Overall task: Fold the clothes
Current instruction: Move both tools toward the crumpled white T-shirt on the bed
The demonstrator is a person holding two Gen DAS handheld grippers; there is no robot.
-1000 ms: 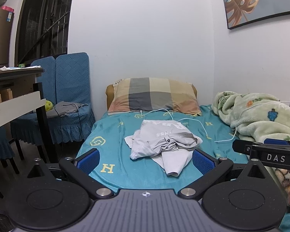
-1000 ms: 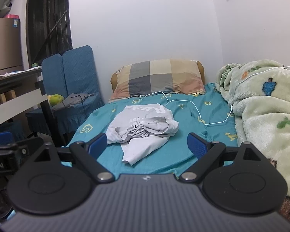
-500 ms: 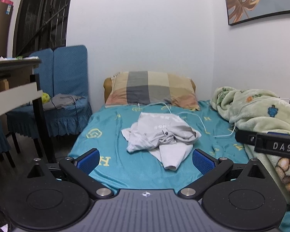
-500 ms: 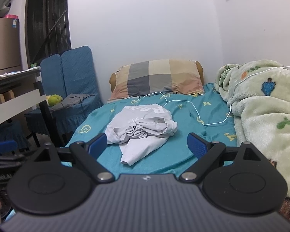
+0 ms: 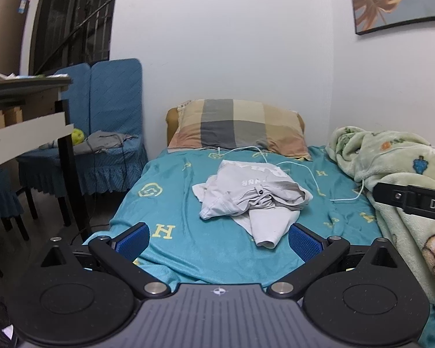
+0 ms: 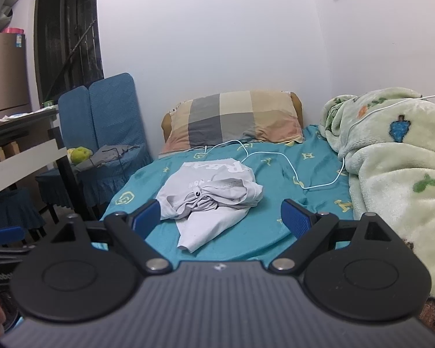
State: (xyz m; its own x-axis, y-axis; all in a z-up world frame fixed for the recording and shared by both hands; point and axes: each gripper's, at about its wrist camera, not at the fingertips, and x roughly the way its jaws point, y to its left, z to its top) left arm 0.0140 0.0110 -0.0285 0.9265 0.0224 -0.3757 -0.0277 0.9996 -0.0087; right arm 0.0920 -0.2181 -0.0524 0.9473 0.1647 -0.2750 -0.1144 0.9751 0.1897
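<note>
A crumpled light grey T-shirt with printed letters lies in a heap in the middle of the teal bed sheet. My left gripper hovers near the foot of the bed, open, its blue pads wide apart and nothing between them. My right gripper is also open and empty, just short of the shirt's near sleeve. Part of the right gripper's black body shows at the right edge of the left wrist view.
A checked pillow rests at the head. A white cable runs across the sheet behind the shirt. A bunched green blanket fills the right side. Blue chairs and a table stand left of the bed.
The left gripper's view has shifted: it has tilted and come slightly closer to the bed. The right gripper has edged forward toward the shirt. The shirt has not moved.
</note>
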